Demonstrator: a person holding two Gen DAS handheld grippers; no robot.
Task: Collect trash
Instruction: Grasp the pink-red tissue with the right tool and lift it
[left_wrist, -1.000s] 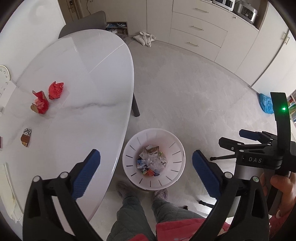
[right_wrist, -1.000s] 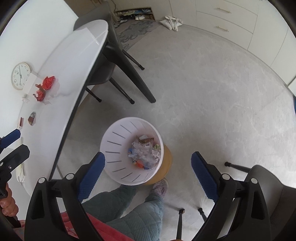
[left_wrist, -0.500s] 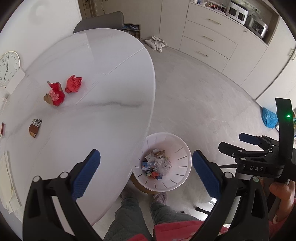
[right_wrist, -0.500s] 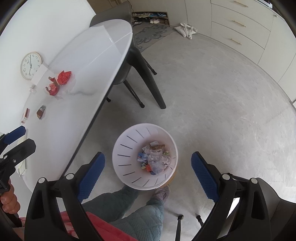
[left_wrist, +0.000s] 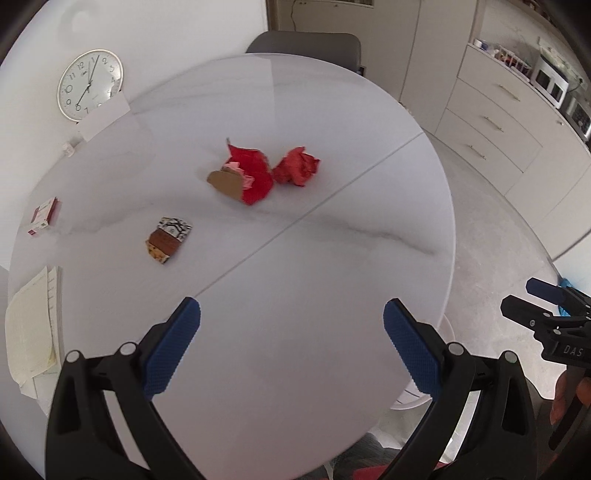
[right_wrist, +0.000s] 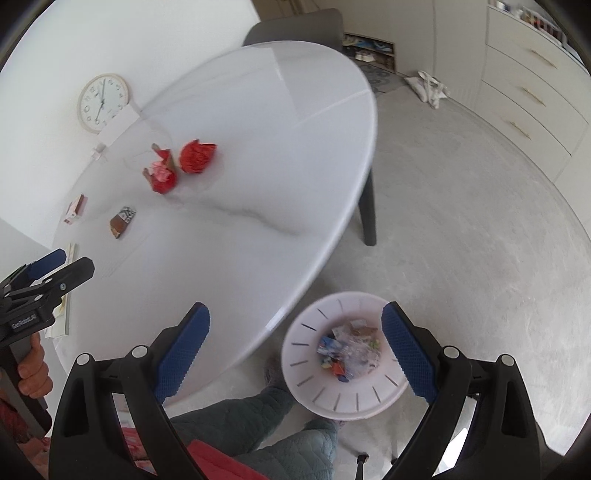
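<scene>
Both tools, left tool (left_wrist: 291, 343) and right tool (right_wrist: 295, 347), are hanging wide open, holding nothing, over the worktop (left_wrist: 295, 221) and bin (right_wrist: 347, 369).

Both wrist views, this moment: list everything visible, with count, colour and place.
table: 1, white marble, centre
crumpled paper ball: 1, red, mid-table
torn red pack with cardboard: 1, red and brown, touching the ball's left
patterned wrapper: 1, brown, black, white, table left
small box: 1, red and white, table's left edge
papers: 1 stack, cream, near-left edge
clock: 1, white, against wall
chair: 1, grey, far side
bin: 1, white, on floor, holds trash
left claw: open, empty
right claw: open, empty
</scene>
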